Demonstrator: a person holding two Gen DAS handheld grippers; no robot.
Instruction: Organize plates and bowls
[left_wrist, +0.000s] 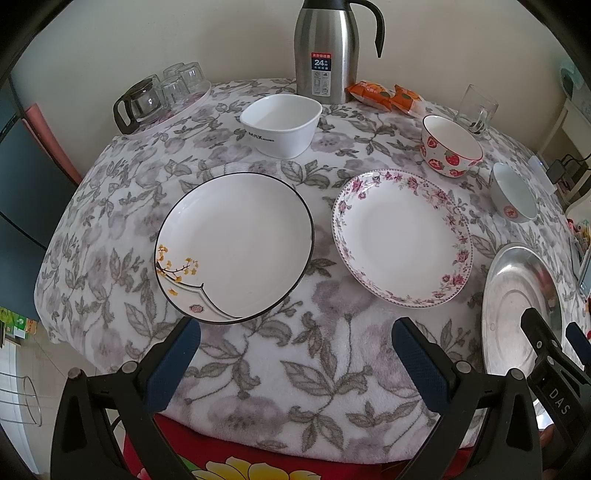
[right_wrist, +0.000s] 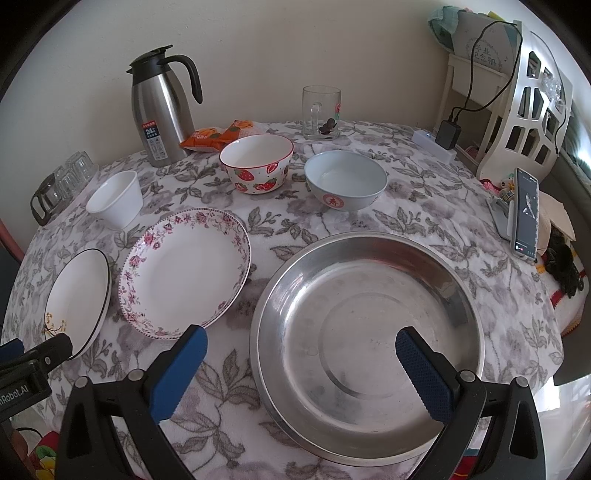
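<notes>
Both the left gripper (left_wrist: 295, 339) and right gripper (right_wrist: 301, 350) hang wide-jawed and empty at the table's near edge, nothing stacked yet: 2 plates (left_wrist: 236, 243) and a steel pan (right_wrist: 369, 325) in front, 3 bowls (right_wrist: 345, 181) behind.

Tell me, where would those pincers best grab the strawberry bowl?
Probably by its rim. The strawberry bowl stands upright and open, so one finger can drop inside and one outside the wall. Coming from above on the near side looks easiest for the right gripper, whose jaws are already open.
</notes>
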